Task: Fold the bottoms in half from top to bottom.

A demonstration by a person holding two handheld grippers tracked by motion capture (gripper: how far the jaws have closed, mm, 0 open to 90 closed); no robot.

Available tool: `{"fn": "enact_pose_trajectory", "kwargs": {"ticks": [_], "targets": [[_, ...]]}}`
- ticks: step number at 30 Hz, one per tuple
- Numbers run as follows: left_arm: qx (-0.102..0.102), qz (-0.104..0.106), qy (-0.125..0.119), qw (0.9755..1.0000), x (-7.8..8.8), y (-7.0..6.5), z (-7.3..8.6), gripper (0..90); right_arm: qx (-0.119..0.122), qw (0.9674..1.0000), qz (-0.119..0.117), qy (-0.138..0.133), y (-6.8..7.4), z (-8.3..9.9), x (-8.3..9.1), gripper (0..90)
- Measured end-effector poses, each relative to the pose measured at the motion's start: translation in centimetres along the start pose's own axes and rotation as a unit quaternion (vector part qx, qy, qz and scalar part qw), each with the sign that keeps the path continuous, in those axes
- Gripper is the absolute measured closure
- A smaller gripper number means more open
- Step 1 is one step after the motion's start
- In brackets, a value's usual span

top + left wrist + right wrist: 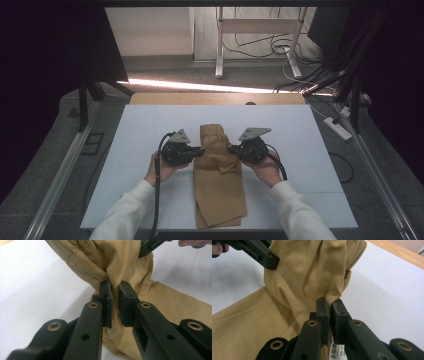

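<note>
Trousers [220, 180]: tan, lower centre of the white table [140, 130].
Left gripper [199, 151]: clamped on the cloth's left edge.
Right gripper [231, 148]: clamped on its right edge.
Progress: apparently mid-fold; far end lifted and bunched, fold not laid flat.

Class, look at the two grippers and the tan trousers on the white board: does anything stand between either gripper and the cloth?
Nothing visible does. The left gripper and right gripper are each shut on a fold of the tan trousers.
</note>
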State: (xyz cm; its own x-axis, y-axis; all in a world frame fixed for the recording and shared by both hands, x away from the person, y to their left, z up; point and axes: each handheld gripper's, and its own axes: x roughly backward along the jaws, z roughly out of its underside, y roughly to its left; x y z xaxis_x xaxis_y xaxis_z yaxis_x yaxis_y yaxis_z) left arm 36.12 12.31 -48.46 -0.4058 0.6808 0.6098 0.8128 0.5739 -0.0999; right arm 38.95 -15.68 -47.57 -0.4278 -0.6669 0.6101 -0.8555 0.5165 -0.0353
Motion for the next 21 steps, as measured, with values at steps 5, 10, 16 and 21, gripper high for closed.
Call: {"fn": "enact_pose_trajectory", "kwargs": {"ticks": [5, 10, 16, 21], "targets": [[0.003, 0.0, 0.001, 1.0, 0.0, 0.0, 0.3, 80.9, -0.001, 1.0, -0.003, -0.002, 0.3, 0.2, 0.0, 85.6], [0.004, 0.003, 0.001, 1.0, 0.0, -0.1, 0.4, 80.9, -0.003, 1.0, -0.003, 0.0, 0.4, 0.3, 0.1, 85.6], [0.0, 0.007, 0.002, 1.0, 0.3, -0.8, 0.8, 80.4, -0.001, 1.0, -0.004, -0.007, 1.0, 0.7, 0.5, 85.6], [-0.002, 0.008, 0.004, 1.0, 0.3, -1.1, 1.0, 80.3, -0.006, 0.9999, -0.01, -0.009, 1.2, 1.1, 0.6, 85.4]]}}
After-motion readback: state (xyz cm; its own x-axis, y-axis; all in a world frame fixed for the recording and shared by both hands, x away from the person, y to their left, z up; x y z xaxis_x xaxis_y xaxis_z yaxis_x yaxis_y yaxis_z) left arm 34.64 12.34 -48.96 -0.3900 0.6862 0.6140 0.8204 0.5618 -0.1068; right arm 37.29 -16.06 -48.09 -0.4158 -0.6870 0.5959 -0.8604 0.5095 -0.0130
